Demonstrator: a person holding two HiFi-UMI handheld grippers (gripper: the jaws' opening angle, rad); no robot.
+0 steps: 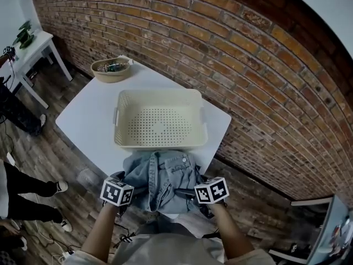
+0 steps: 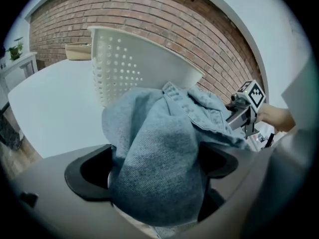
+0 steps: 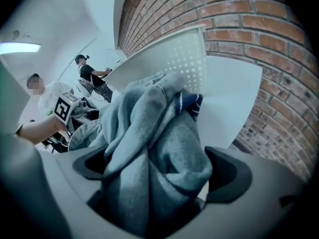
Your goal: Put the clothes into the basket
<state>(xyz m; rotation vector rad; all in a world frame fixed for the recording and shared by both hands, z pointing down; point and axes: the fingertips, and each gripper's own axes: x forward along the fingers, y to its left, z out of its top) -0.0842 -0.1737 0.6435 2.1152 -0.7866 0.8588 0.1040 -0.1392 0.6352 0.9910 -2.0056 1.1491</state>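
A pile of clothes (image 1: 162,184), mostly pale blue denim, lies at the near edge of the white table (image 1: 88,120), just in front of the cream perforated basket (image 1: 124,120). My left gripper (image 1: 129,182) stands open at the pile's left side. In the left gripper view, a fold of denim (image 2: 159,153) bulges between its spread jaws (image 2: 157,176), and the pads do not press on it. At the pile's right side my right gripper (image 1: 193,186) is open too, with grey cloth (image 3: 159,153) loose between its jaws (image 3: 157,176). The basket (image 2: 129,59) is empty.
A woven bowl (image 1: 110,69) with small items sits at the table's far corner. A brick wall (image 1: 248,54) runs along the far side. A small white side table (image 1: 33,46) stands at the left. A person's legs (image 1: 22,195) are on the wooden floor at left.
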